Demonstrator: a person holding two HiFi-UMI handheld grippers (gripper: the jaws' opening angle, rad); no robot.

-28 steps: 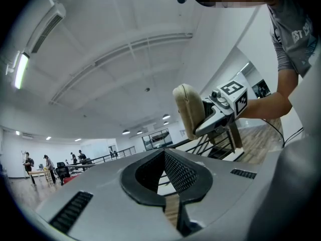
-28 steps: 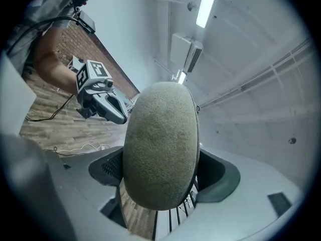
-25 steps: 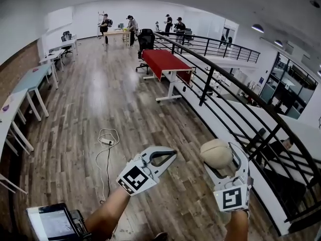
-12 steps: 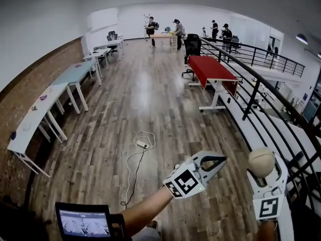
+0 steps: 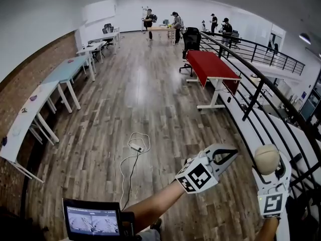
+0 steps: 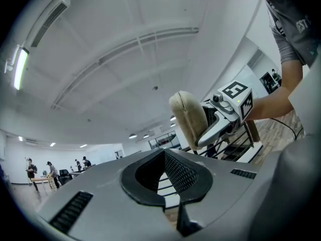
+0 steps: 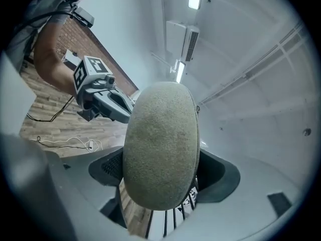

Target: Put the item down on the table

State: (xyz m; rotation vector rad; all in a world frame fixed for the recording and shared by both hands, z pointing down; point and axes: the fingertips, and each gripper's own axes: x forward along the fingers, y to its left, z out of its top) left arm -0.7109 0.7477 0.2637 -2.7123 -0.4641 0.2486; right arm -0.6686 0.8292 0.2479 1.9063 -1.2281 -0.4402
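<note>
the right gripper (image 5: 269, 167) clamped the beige oval item (image 7: 160, 144), long axis along its jaws, aloft over the floor (image 5: 125, 109), the red table (image 5: 210, 67) well ahead-left; the left gripper (image 6: 170, 207) closed, empty.

A large open-plan office hall is shown: a wooden floor (image 5: 135, 109) is laid throughout, pale desks (image 5: 62, 70) are lined along a brick wall (image 5: 30, 79), and a red desk (image 5: 213, 67), an office chair (image 5: 190, 36) and a black railing (image 5: 261, 92) are seen.

No text I can read anywhere, pale print on the person's grey shirt (image 6: 297, 29) too blurred and cropped to make out
</note>
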